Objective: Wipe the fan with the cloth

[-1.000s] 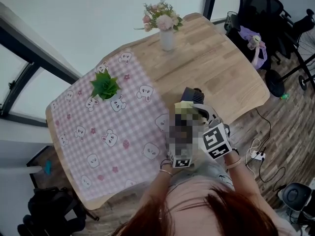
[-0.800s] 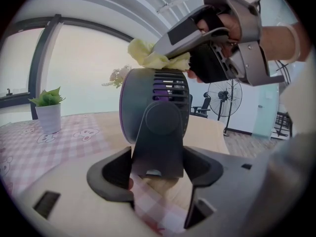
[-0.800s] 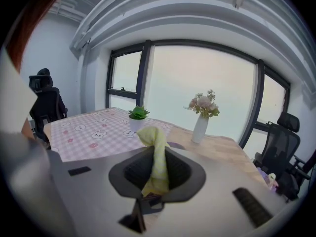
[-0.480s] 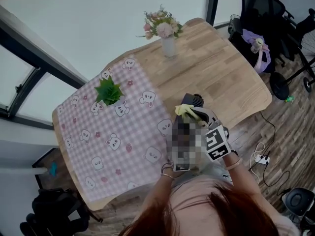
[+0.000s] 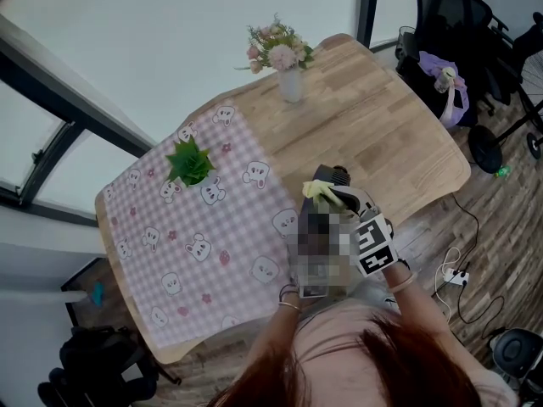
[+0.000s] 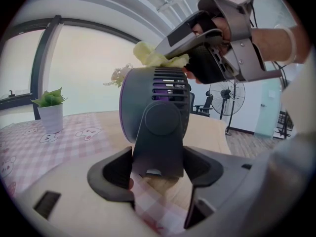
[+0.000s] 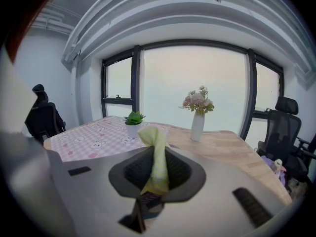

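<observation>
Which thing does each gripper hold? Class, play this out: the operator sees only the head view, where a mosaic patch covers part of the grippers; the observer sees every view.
Observer: The right gripper is shut on a pale yellow cloth.
Operator: And the left one?
Observer: The left gripper clamps the stand of a dark grey desk fan.
Operator: Does the cloth reach the fan?
Observer: Yes; the left gripper view shows it on top of the housing, by the rear grille.
</observation>
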The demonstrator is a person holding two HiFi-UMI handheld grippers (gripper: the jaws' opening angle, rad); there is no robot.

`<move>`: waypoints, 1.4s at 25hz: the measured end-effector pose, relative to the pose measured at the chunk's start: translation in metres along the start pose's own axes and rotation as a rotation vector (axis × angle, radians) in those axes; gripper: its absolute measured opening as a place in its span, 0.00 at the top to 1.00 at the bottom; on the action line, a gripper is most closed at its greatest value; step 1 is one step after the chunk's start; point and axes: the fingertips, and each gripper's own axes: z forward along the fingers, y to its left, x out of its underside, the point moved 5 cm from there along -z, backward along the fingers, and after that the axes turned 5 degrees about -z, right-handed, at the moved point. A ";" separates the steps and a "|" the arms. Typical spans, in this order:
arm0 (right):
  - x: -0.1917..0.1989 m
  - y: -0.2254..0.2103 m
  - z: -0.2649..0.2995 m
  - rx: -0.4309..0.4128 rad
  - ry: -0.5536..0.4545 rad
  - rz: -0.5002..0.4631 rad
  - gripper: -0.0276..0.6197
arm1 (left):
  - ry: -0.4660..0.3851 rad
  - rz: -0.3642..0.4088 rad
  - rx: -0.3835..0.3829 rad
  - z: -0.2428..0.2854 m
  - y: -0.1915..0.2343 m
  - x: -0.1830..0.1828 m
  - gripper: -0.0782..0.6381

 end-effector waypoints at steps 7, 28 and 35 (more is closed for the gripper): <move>0.000 -0.013 0.002 0.027 0.001 0.047 0.88 | 0.000 -0.007 -0.008 -0.001 0.000 -0.004 0.46; 0.007 -0.038 0.008 0.016 -0.017 0.235 0.88 | 0.012 -0.006 0.000 -0.002 -0.001 -0.005 0.46; 0.009 -0.042 0.011 0.028 -0.005 0.259 0.88 | 0.012 -0.005 0.000 -0.001 0.000 -0.005 0.46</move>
